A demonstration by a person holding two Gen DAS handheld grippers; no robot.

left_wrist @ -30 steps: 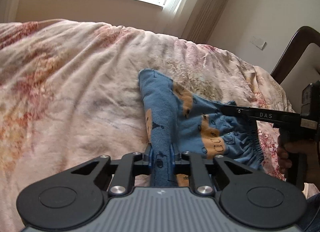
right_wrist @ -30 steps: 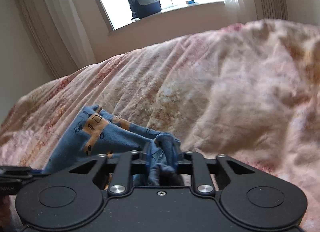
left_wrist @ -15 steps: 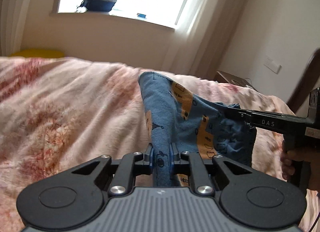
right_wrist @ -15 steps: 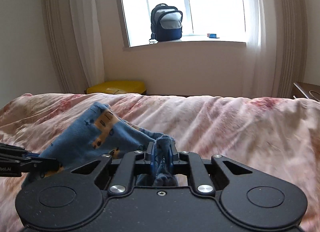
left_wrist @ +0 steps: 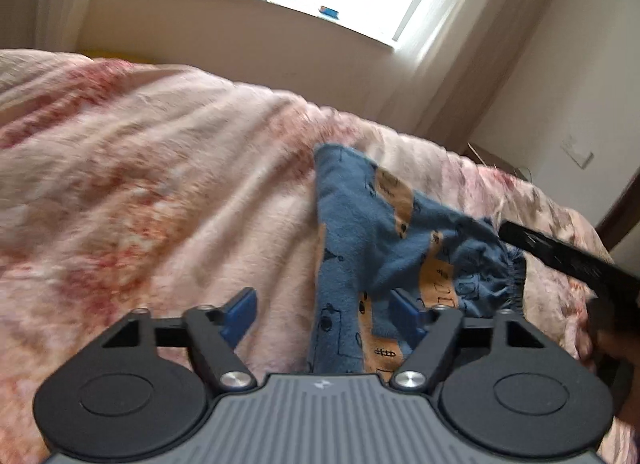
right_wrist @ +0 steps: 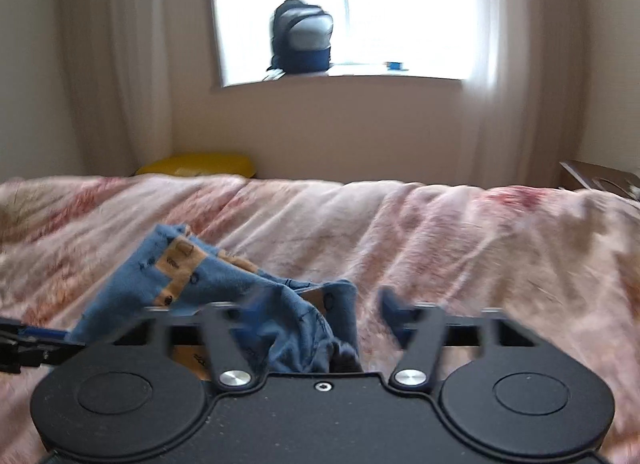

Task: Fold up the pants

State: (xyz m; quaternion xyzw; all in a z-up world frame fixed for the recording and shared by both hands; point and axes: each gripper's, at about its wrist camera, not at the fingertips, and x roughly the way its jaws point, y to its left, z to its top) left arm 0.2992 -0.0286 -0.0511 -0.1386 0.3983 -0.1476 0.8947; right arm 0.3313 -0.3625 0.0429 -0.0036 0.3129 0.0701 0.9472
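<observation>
Left wrist view: the left tool (left_wrist: 324, 312) stands with its blue pads (left_wrist: 240, 314) wide apart, gripping nothing; a leg of the blue patterned pants (left_wrist: 384, 248) runs between the pads without being pinched. The pants lie crumpled on the pink floral bedspread (left_wrist: 160, 204), elastic waistband toward the right, where the black finger of the right tool (left_wrist: 560, 254) reaches in beside the waistband; whether it touches the cloth cannot be told.

Right wrist view: the right tool (right_wrist: 320, 312) likewise has its pads spread, with the bunched pants (right_wrist: 224, 280) lying loose on the bedspread (right_wrist: 460, 244) between and left of them; this picture is motion-blurred. The tip of the left tool (right_wrist: 36, 344) enters at the left edge, next to the cloth.

Background: a backpack (right_wrist: 302, 40) on the windowsill, curtains at either side, a yellow object (right_wrist: 200, 164) behind the bed
</observation>
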